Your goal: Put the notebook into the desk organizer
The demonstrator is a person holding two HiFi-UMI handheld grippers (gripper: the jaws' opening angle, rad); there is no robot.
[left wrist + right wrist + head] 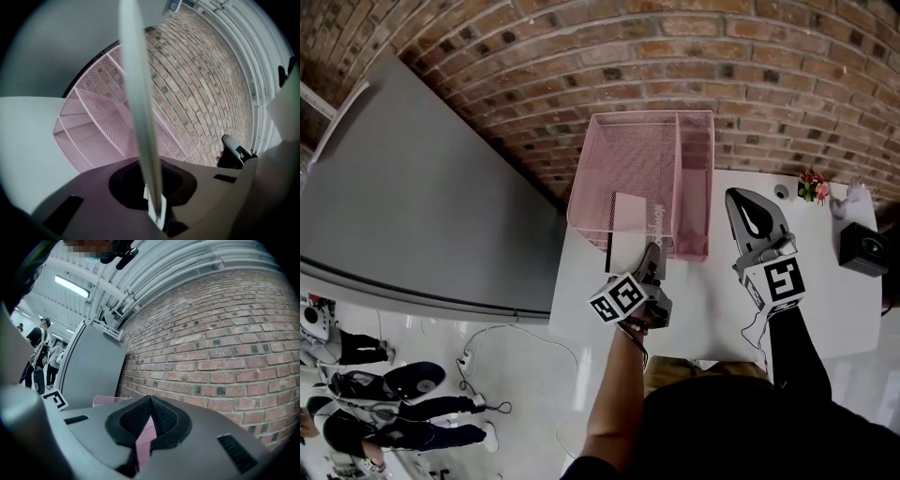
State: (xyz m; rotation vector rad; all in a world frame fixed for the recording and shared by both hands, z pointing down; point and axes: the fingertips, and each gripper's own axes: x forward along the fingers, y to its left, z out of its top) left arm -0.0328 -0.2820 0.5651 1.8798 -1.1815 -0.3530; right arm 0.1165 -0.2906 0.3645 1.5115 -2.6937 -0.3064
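Observation:
The pink mesh desk organizer (642, 173) stands at the white table's (712, 309) far edge against the brick wall. The notebook (628, 214), white with a dark spine, is held upright at the organizer's near wall; I cannot tell whether its lower edge is inside. My left gripper (652, 255) is shut on it. In the left gripper view the notebook (138, 108) shows edge-on as a thin pale strip clamped in the left gripper (154, 199), with the organizer's compartments (93, 126) beyond. My right gripper (736, 197) hovers right of the organizer, shut and empty (150, 401).
A black box (864, 249), a small flower pot (812, 186) and a white object (853, 197) sit at the table's far right. A tall grey cabinet (422, 187) stands to the left. People and a cable (516, 337) are on the floor at lower left.

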